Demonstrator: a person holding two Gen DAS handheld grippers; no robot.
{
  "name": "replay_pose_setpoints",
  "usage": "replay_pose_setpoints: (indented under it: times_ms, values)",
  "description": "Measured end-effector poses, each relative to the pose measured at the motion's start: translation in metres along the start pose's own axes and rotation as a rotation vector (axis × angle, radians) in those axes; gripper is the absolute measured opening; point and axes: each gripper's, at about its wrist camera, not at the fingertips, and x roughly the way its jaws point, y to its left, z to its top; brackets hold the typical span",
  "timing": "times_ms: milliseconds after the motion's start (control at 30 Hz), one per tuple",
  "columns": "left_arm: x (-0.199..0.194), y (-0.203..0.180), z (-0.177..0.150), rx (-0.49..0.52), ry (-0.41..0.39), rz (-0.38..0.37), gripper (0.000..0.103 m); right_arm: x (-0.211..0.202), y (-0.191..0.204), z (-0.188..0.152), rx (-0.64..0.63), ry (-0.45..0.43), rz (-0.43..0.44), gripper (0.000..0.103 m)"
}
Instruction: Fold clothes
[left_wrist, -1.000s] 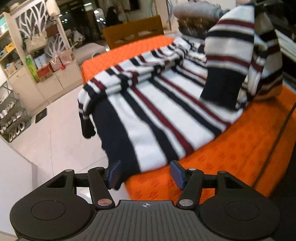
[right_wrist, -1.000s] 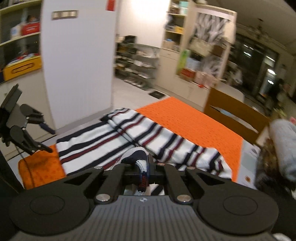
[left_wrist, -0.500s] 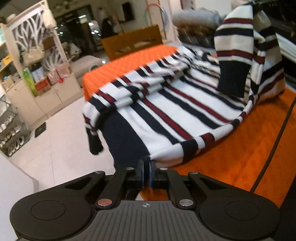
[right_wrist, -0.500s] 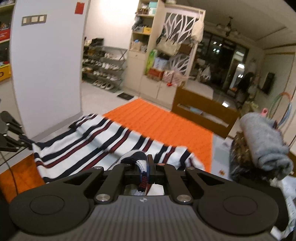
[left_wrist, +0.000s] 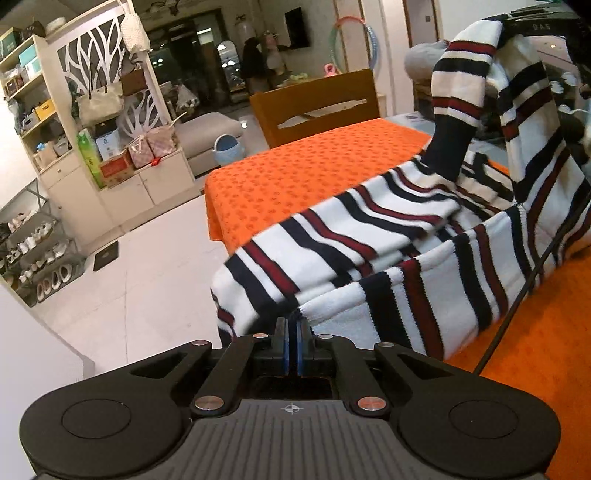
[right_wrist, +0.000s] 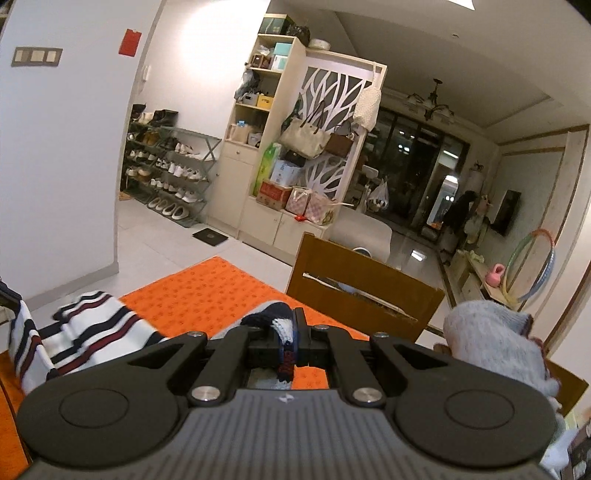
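Note:
A white, navy and dark red striped sweater (left_wrist: 369, 251) lies half lifted over the table's orange cover (left_wrist: 303, 166). My left gripper (left_wrist: 294, 328) is shut on the sweater's near corner at the table's edge. One striped part with a navy cuff (left_wrist: 458, 92) hangs raised at the top right of the left wrist view. My right gripper (right_wrist: 291, 328) is shut on a bunched piece of the same sweater, with navy and white knit showing between its fingers. From it the rest of the sweater (right_wrist: 92, 332) trails down to the left over the orange cover (right_wrist: 221, 288).
A wooden chair (right_wrist: 362, 291) stands at the table's far end. Beside it lies a grey folded garment (right_wrist: 491, 332). A black cable (left_wrist: 517, 295) crosses the cover at the right. White tiled floor (left_wrist: 147, 277), a shoe rack (right_wrist: 166, 177) and a shelf cabinet (right_wrist: 266, 155) lie beyond.
My left gripper closed on the sweater's near corner, then lifted it. Both grippers moved across the table with the sweater, uncovering more orange cover. The right view swung up towards the room.

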Motion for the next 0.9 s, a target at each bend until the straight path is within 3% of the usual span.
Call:
replay_pose_setpoints:
  times_ms: [233, 433, 767, 900]
  values:
    - [0.045, 0.006, 0.017, 0.017, 0.084, 0.007, 0.006, 0.067, -0.025, 0.000, 0.002, 0.035, 0.024, 0.005]
    - [0.062, 0.007, 0.014, -0.009, 0.116, 0.003, 0.008, 0.116, -0.032, -0.003, 0.001, 0.062, 0.058, 0.005]
    - [0.047, 0.040, 0.042, -0.173, -0.027, 0.005, 0.056, 0.153, -0.012, 0.017, -0.093, 0.032, 0.135, 0.005]
    - [0.065, 0.042, 0.063, -0.164, -0.054, -0.009, 0.058, 0.154, -0.007, 0.016, -0.090, 0.042, 0.140, 0.005]
